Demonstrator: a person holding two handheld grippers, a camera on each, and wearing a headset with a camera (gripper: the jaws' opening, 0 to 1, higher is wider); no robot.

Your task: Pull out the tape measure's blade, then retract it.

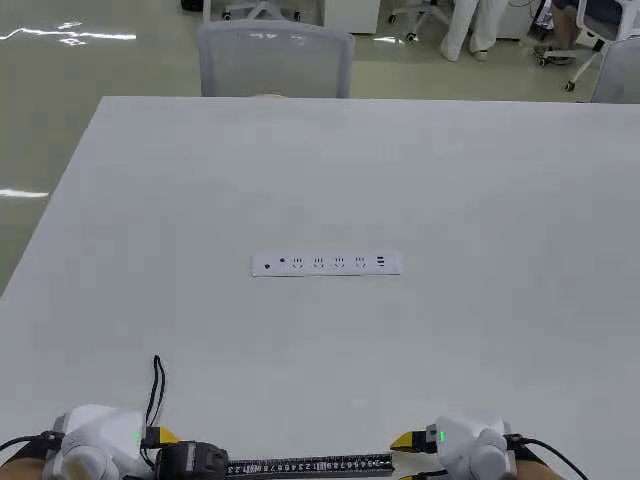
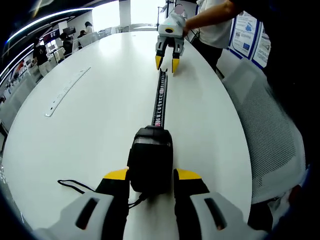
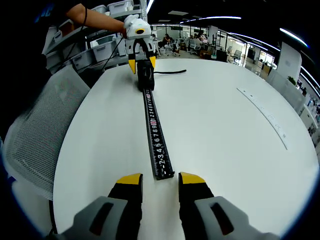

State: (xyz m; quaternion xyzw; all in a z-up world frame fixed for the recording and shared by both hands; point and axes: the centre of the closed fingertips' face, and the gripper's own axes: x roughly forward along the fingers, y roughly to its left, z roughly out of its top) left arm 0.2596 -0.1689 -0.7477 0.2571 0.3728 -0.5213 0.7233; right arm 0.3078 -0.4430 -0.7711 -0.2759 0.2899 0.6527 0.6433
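Note:
My left gripper (image 2: 152,174) is shut on the black tape measure case (image 2: 150,156) and holds it on the white table (image 1: 320,180). The black blade (image 2: 159,102) lies flat on the table, pulled out toward the right gripper (image 2: 166,61). In the right gripper view the blade's end (image 3: 163,173) sits just ahead of my right gripper (image 3: 161,178), whose yellow-tipped jaws stand open on either side of it, not touching it. In the head view the case (image 1: 192,462), the blade (image 1: 310,465) and both grippers sit at the table's near edge. The case's black wrist strap (image 1: 157,385) trails behind it.
A white power strip (image 1: 325,264) is set flat in the middle of the table. A grey mesh chair (image 1: 275,58) stands at the far edge. Another mesh chair (image 3: 40,130) is close behind the near edge. More chairs and people are farther back in the room.

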